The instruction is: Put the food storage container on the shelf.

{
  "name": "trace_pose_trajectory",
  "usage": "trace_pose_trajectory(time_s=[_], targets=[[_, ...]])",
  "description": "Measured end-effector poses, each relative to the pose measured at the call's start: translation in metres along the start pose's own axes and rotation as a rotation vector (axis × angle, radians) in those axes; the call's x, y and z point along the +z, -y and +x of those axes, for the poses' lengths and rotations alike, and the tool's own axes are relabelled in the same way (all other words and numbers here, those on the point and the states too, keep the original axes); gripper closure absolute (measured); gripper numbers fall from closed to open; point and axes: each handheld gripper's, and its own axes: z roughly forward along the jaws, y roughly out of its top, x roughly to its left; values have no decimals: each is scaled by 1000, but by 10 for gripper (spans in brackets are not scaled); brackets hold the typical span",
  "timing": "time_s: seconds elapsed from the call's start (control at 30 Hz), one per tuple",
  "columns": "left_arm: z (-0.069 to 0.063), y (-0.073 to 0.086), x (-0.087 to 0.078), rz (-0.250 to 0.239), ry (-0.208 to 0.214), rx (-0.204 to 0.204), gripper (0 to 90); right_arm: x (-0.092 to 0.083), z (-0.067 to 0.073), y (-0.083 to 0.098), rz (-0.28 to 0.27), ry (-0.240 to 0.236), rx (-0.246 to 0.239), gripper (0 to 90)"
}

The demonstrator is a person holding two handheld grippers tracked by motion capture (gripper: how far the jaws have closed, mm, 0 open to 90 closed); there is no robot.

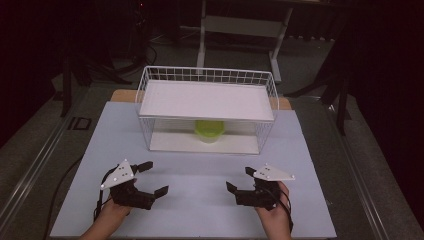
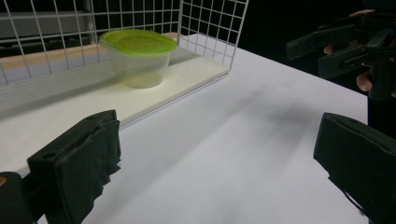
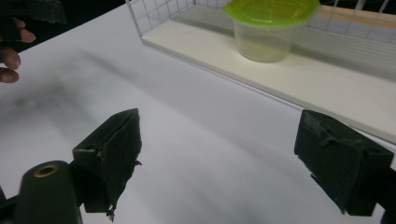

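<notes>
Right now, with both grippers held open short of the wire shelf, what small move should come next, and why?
Probably ease the right gripper forward toward the green-lidded container on the lower board of the wire shelf. Both it and the left gripper are open, hold nothing and sit well short of the container, and the shelf's front looks open.

Container (image 1: 209,131): upper part hidden behind the rack's top shelf (image 1: 207,100) in high view; contents too faint to tell thru the clear wall. Rack (image 2: 205,28) cut off by top & left edges in left gripper view. Right gripper (image 2: 343,44) there dim, cut by right edge. Person's forearms cut at bottom edge of high view. Room beyond table too dark to make out.
</notes>
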Motion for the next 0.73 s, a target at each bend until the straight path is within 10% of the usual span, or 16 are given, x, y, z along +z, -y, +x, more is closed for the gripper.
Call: trace_pose_trajectory(time_s=[0.73], targets=[[2, 3, -6, -14, -33, 5, 15, -2, -21, 20, 8, 31, -10, 151]])
